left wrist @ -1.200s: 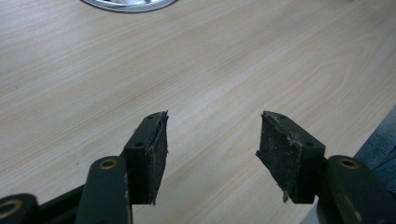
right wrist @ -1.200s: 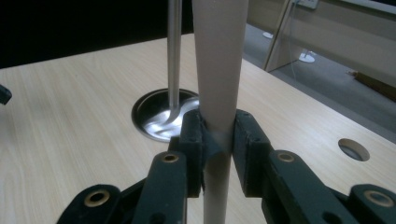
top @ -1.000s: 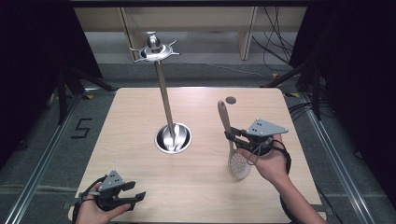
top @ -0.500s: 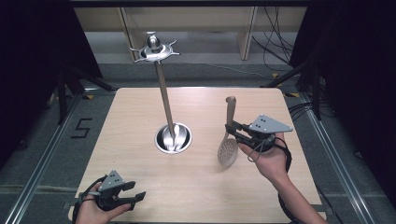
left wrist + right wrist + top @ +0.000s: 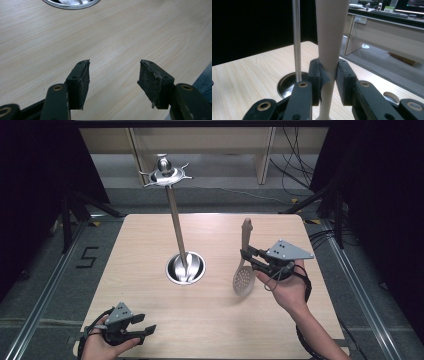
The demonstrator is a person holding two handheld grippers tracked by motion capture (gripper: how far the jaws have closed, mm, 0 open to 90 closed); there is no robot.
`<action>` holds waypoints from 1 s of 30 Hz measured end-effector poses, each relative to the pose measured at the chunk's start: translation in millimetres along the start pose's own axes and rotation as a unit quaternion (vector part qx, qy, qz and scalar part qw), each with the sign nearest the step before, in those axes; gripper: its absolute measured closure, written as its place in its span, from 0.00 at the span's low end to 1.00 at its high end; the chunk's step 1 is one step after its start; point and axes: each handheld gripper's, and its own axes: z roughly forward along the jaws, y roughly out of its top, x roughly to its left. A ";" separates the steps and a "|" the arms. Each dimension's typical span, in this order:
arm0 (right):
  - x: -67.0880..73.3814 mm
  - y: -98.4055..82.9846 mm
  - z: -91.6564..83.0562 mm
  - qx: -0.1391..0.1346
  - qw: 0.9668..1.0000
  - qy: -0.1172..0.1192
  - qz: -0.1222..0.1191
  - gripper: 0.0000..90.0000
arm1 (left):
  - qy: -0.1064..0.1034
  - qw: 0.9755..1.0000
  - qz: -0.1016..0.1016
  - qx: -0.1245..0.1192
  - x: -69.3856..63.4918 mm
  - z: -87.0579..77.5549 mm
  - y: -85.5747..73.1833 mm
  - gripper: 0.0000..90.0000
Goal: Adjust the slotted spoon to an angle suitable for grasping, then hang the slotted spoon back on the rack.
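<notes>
The right claw [image 5: 246, 256] pinches the slotted spoon [image 5: 243, 280] upright, off the surface [image 5: 215, 325] right of the rack [image 5: 172, 205], seemingly unhung, while the left claw [image 5: 146, 330] waits spread.

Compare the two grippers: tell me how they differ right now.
The right gripper is shut on the slotted spoon's handle; the left gripper is open and empty. The right gripper is raised above the table, at its right side; the left gripper sits low at the near-left edge. Both have black jaws and a grey plate on top.
</notes>
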 end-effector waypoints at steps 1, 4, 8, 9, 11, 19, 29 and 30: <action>-1.4 0.8 0.9 -0.005 1.000 0.004 -0.004 0.84 | 0.000 1.000 -0.001 -0.002 -0.1 0.3 0.1 0.45; -0.6 2.3 0.2 -0.006 1.000 -0.005 -0.003 0.84 | 0.000 1.000 -0.002 -0.001 0.1 0.3 0.9 0.45; 0.8 7.0 0.7 -0.011 1.000 -0.006 0.003 0.84 | -0.002 1.000 -0.010 -0.008 -0.6 2.2 1.4 0.45; 0.0 8.7 0.7 -0.008 1.000 0.001 0.000 0.84 | -0.001 1.000 -0.008 -0.008 -0.4 2.2 1.8 0.45; -0.5 11.7 1.6 -0.014 1.000 -0.001 -0.004 0.84 | -0.001 1.000 0.002 -0.006 0.8 1.7 2.5 0.45; 2.5 15.9 4.3 -0.017 1.000 0.003 0.000 0.84 | -0.004 1.000 0.006 -0.004 -0.6 2.6 3.7 0.45; 8.2 18.0 5.3 -0.021 1.000 0.005 -0.004 0.84 | -0.002 1.000 -0.002 -0.018 -4.8 0.8 0.9 0.45; 8.7 18.4 6.1 -0.028 1.000 0.010 -0.004 0.84 | -0.001 1.000 0.003 -0.015 -3.6 0.2 1.3 0.45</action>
